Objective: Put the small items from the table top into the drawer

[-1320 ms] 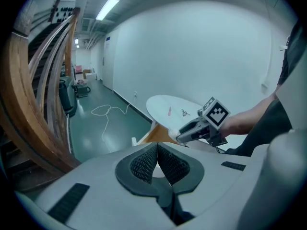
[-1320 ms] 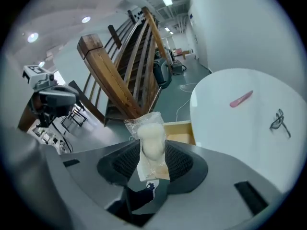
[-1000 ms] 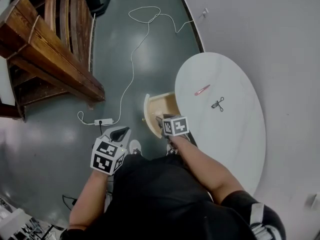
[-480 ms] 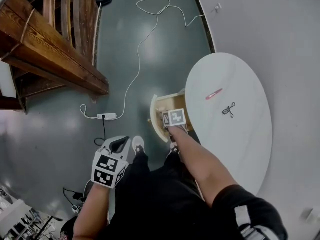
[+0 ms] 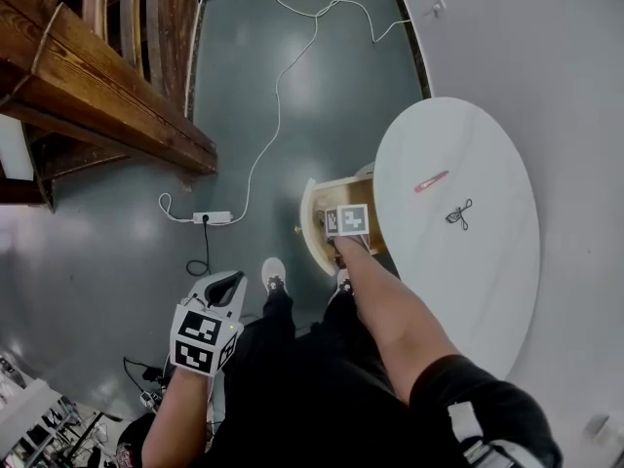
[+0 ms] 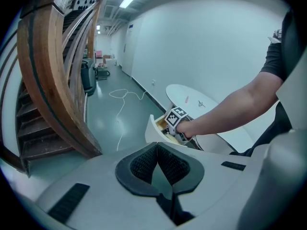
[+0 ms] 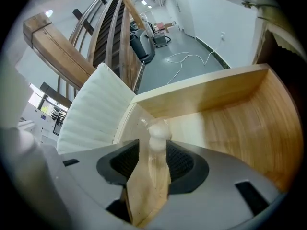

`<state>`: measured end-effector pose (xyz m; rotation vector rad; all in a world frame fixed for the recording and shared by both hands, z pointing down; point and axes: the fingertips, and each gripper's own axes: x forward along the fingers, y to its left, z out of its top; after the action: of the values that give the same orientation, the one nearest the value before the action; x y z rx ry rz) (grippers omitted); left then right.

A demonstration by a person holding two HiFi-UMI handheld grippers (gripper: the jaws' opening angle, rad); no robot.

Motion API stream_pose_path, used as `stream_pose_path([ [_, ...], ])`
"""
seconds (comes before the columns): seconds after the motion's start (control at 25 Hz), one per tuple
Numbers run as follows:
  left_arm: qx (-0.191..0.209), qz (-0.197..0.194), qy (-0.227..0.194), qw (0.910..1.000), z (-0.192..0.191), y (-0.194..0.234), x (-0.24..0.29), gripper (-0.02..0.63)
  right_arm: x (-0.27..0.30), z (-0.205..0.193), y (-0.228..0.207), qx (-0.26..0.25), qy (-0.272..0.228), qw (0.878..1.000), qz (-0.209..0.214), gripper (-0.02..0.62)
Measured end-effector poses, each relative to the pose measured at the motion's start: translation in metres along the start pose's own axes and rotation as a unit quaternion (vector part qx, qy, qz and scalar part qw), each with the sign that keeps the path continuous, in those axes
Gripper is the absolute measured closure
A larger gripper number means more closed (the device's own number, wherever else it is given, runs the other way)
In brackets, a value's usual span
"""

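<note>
An open wooden drawer [image 5: 314, 224] juts out from under the white oval table [image 5: 487, 271]. My right gripper [image 5: 343, 236] reaches down into it, its marker cube on top. In the right gripper view the jaws [image 7: 152, 145] are shut on a small clear item with a white lump [image 7: 156, 131], just above the drawer's wooden floor [image 7: 225, 128]. A pink pen-like item [image 5: 430, 180] and a small black item [image 5: 458, 214] lie on the table top. My left gripper [image 5: 226, 285] hangs over the floor to the left, shut [image 6: 156, 150] and holding nothing.
A wooden staircase [image 5: 88, 76] fills the upper left. A white cable [image 5: 268, 115] and a power strip [image 5: 213, 217] lie on the grey-green floor. The person's legs and shoes [image 5: 273, 276] stand beside the drawer. A white wall runs along the right.
My right gripper has sunk down into the drawer with the clear item. My left gripper has drifted lower and a little closer to the body.
</note>
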<state>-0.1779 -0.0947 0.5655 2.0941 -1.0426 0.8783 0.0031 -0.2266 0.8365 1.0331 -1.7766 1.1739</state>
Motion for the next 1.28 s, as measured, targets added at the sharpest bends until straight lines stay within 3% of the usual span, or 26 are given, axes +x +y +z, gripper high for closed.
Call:
stream_pose_path([
  [0.28, 0.008, 0.003, -0.012, 0.9999, 0.008, 0.002, -0.005, 0.589, -0.027, -0.001, 0.011, 0.003, -0.024, 1.000, 0.001, 0.436],
  [0.48, 0.023, -0.007, -0.030, 0.9993, 0.025, -0.006, -0.001, 0.589, -0.075, 0.005, 0.041, -0.021, -0.075, 0.996, 0.034, 0.513],
  [0.6, 0.035, -0.017, -0.040, 0.9985, 0.036, -0.016, 0.004, 0.589, -0.114, 0.011, 0.056, -0.029, -0.117, 0.991, 0.057, 0.583],
  [0.72, 0.051, -0.030, -0.049, 0.9970, 0.049, -0.028, 0.008, 0.589, -0.158, 0.018, 0.069, -0.039, -0.157, 0.984, 0.080, 0.588],
  [0.96, 0.076, -0.047, -0.062, 0.9940, 0.064, -0.052, 0.016, 0.589, -0.227, 0.019, 0.095, -0.108, -0.211, 0.967, 0.096, 0.588],
  [1.16, 0.098, -0.063, -0.064, 0.9912, 0.072, -0.077, 0.026, 0.589, -0.274, 0.009, 0.091, -0.151, -0.245, 0.954, 0.087, 0.588],
  [1.28, 0.111, -0.073, -0.065, 0.9890, 0.079, -0.093, 0.031, 0.589, -0.287, 0.002, 0.042, -0.159, -0.247, 0.956, 0.026, 0.588],
])
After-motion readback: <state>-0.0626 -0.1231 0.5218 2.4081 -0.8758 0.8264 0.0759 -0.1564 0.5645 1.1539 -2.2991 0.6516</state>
